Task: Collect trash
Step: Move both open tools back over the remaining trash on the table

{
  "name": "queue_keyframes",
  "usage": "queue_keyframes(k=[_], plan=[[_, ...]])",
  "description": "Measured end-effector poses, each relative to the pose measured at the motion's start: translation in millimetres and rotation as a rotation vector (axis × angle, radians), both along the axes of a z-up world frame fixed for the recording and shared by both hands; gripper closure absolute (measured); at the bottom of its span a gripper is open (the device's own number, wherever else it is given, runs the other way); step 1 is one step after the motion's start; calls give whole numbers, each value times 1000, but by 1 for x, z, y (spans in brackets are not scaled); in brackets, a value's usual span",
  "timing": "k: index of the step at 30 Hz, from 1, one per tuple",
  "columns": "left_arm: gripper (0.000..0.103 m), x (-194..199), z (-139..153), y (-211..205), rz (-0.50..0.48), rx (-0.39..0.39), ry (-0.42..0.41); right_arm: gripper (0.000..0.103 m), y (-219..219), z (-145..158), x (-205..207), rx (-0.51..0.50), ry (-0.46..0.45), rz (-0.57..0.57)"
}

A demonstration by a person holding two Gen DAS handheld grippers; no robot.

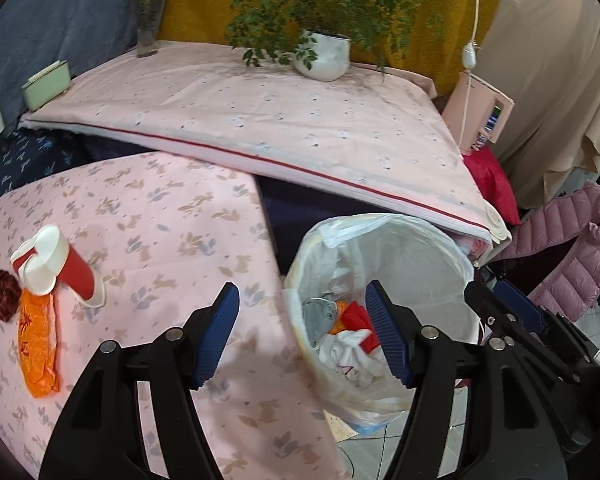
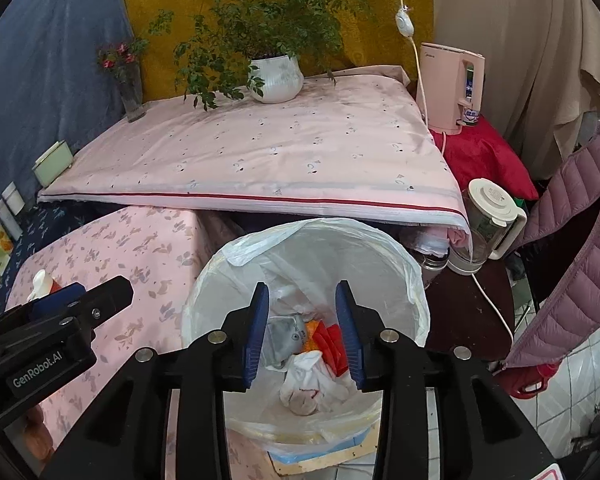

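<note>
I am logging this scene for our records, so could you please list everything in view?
bin: one, white liner, on the floor beside the low table
trash in bin: several pieces, white, red, orange and grey, at its bottom
paper cups: two, red and white, tipped over on the low table
orange wrapper: one, low table, in front of the cups
dark red flower: one, left of the wrapper
potted plant: one, white pot, back of the raised pink surface
flower vase: one, clear, back left
kettle: one, clear and cream, right of the bin
pink dispenser: one, back right
left gripper: open, empty
right gripper: open, empty, over the bin
</note>
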State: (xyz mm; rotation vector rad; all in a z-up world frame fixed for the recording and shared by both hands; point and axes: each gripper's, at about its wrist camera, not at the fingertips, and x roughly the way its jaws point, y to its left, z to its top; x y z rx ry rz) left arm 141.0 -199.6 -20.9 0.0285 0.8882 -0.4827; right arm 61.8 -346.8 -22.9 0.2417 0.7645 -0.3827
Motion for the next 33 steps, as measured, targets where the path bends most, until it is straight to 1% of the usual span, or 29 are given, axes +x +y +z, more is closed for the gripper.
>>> queue_keyframes(k=[1, 5, 7, 14, 18, 21, 26, 33], plan=[[41, 0, -1, 4, 8, 2, 0, 63, 4, 0, 1, -4, 1, 6], [41, 0, -2, 21, 34, 1, 1, 61, 17, 0, 5, -8, 5, 23], [41, 0, -1, 29, 46, -1, 0, 55, 23, 1, 6, -8, 3, 29], [41, -2, 0, 56, 80, 1, -5, 53, 43, 3, 9, -13, 5, 56], [41, -2, 0, 70, 99, 0, -3, 49, 55, 4, 11, -18, 4, 72], [40, -2, -1, 80, 114, 0, 1, 48, 64, 4, 12, -21, 7, 84], [36, -1, -1, 101, 149, -3, 2, 48, 81, 5, 15, -24, 9, 106], [36, 1, -6, 134, 203, -4, 11, 47, 110, 7, 22, -31, 10, 157]])
